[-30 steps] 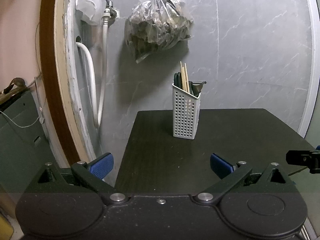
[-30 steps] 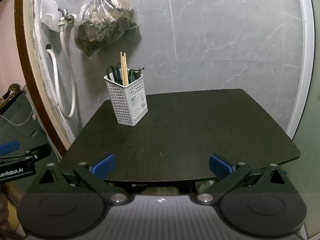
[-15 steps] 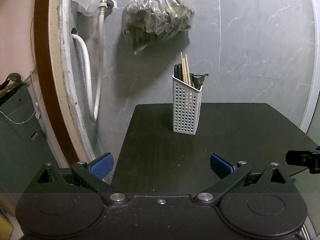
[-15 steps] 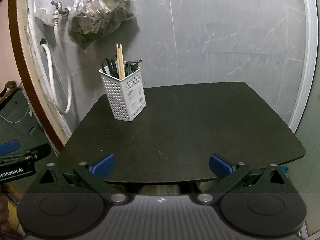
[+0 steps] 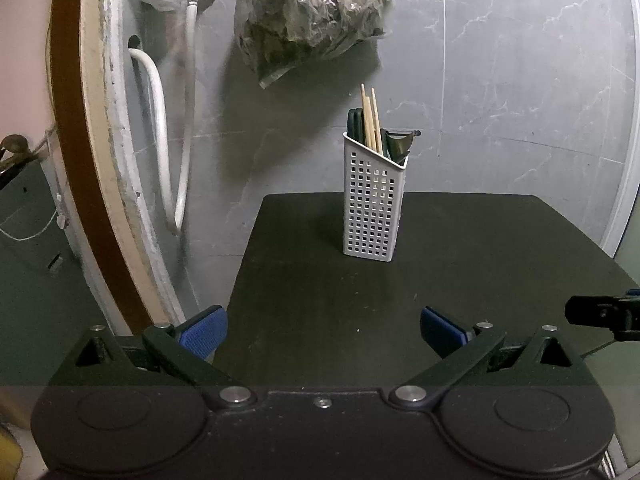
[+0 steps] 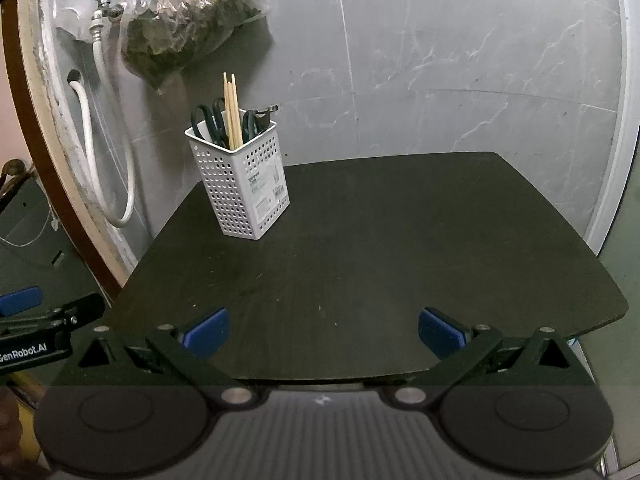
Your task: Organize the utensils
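Observation:
A white perforated holder stands upright at the back left of a dark table. Wooden chopsticks, dark-green-handled scissors and a dark peeler-like tool stick out of it. My left gripper is open over the table's near left edge, well short of the holder, nothing between its blue pads. My right gripper is open above the near edge, also holding nothing. Each gripper's tip shows at the side of the other's view.
A grey marbled wall rises behind the table. A clear bag of dark stuff hangs above the holder. A tap with a white hose is at the left, beside a brown curved frame.
Both grippers have tilted or risen slightly, so the holder and table sit lower in both views. The holder has not moved and both grippers stay open.

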Available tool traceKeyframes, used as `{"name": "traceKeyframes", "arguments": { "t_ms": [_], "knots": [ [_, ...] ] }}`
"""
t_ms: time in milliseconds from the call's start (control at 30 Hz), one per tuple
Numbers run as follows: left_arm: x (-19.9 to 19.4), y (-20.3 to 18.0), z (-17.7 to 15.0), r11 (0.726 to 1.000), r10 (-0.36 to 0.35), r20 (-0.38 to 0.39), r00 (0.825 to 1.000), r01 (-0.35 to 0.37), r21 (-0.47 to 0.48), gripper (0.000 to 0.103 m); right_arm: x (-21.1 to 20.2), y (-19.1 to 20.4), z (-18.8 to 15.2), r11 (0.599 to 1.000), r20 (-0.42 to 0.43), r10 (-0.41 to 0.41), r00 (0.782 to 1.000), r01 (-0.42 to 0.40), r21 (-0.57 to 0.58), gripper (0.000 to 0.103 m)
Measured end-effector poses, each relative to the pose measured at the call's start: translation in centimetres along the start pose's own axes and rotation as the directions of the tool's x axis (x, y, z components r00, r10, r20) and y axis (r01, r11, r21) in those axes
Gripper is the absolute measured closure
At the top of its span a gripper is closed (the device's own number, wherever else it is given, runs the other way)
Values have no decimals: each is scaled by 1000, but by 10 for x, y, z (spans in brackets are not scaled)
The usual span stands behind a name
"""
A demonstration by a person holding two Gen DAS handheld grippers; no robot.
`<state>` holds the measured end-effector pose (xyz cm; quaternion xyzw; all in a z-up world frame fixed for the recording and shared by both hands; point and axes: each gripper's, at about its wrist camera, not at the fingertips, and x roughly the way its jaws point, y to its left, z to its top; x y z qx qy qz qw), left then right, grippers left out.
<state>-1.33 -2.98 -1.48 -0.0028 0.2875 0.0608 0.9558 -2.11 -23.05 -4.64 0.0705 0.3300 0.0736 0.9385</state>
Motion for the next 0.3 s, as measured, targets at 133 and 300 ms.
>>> {"name": "traceKeyframes", "arguments": {
  "t_ms": [133, 300],
  "knots": [
    [5, 1, 0, 1000, -15, -11, 1000, 15, 1, 1, 6, 0, 3, 1000, -12, -2, 1000, 2, 0, 0],
    [16, -1, 2, 1000, -14, -32, 999, 14, 1, 1, 13, -1, 5, 1000, -24, -5, 1000, 5, 0, 0]
  ]
}}
